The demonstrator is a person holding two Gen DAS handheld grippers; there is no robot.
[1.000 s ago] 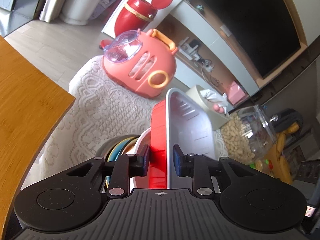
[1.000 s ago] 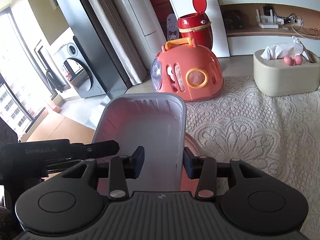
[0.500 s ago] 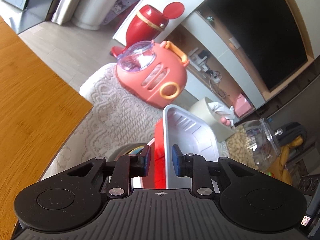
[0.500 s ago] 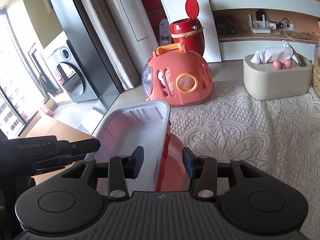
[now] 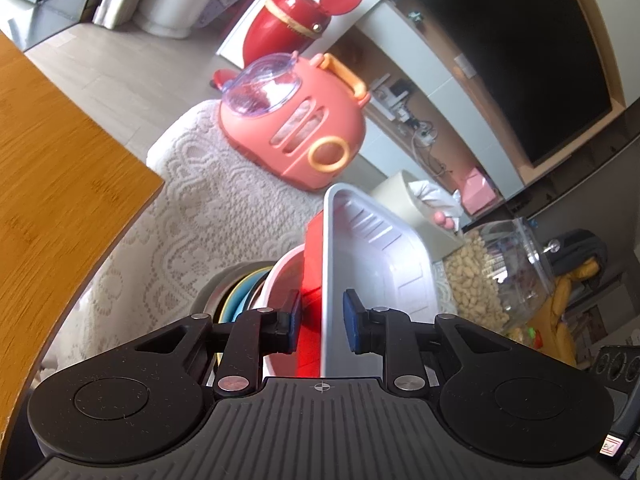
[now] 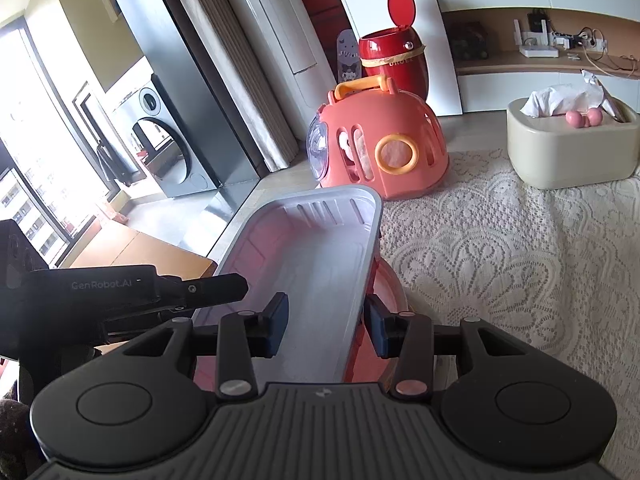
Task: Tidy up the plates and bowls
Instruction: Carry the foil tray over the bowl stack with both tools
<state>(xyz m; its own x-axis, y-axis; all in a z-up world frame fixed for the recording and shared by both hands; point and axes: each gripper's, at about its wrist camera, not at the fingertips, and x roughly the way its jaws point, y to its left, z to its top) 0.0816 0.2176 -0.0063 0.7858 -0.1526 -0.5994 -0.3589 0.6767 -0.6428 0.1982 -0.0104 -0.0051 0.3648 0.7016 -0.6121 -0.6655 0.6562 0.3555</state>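
While each gripper's jaws straddle a rim, the tray tilts.

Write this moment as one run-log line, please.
left gripper: open, straddling wall of white tray | right gripper: open, straddling opposite wall | tray: over red bin, above stacked bowls | surface: lace cloth

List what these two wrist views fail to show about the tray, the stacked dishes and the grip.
- Stacked dishes, left wrist: only rim edges show; the white tray and left tool hide their number.
- Tray's near end, both views: tool bodies cover it.
- Right tool, right wrist: pad contact with the tray rim unclear.
- What the tray rests on: hidden beneath it.
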